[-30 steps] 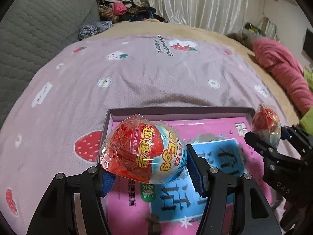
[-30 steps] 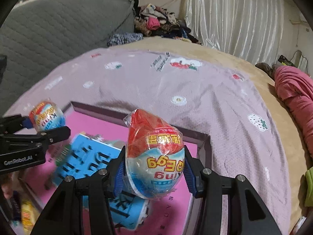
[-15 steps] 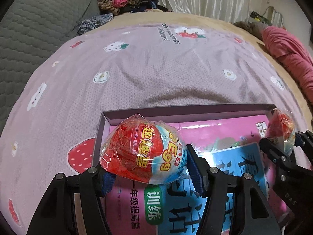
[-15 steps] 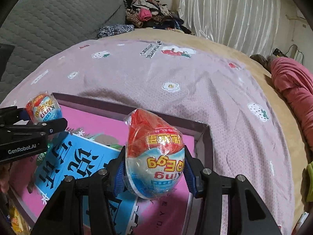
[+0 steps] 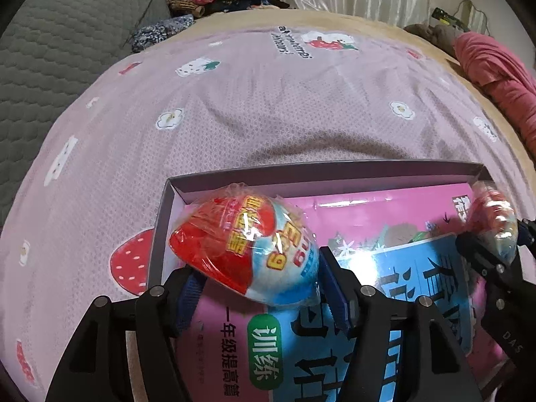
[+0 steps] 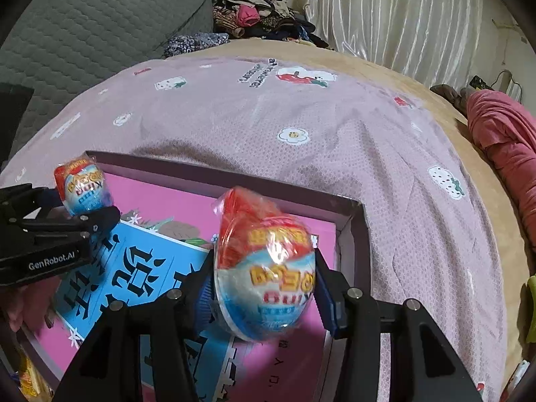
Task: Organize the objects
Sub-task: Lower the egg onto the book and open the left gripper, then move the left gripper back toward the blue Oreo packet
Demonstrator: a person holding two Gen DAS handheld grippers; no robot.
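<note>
The left hand-held gripper (image 5: pixel 258 288) is hanging over the near left corner of a shallow purple box (image 5: pixel 335 176) that is lying on a bed covered with a pink strawberry-print sheet (image 5: pixel 268 107). Between its blue pads a wrapped toy egg (image 5: pixel 244 254), red at one end and blue-white at the other, is sitting on its side; the jaws have just been opening, a sliver of space is showing at the right pad, and whether the pads are still pressing on the egg cannot be told. The right hand-held gripper (image 6: pixel 264 288) is holding a second wrapped egg (image 6: pixel 264 261) upright, red end up, with both pads pressing against its sides at a middling width. It is hovering over the right end of the same box, near the right wall. Inside the box a pink workbook (image 6: pixel 160 201) with a blue panel of large characters is lying flat and is filling most of the floor. In the left wrist view the right gripper and its egg are showing at the right edge, blurred; in the right wrist view the left gripper is showing at the left edge with its egg above the box's far left part. A grey quilted headboard (image 5: pixel 60 53), a heap of clothes (image 6: pixel 261 16) and a pale curtain (image 6: pixel 402 16) are standing beyond the bed, and a rose-coloured blanket (image 6: pixel 502 134) is lying along the right side.
</note>
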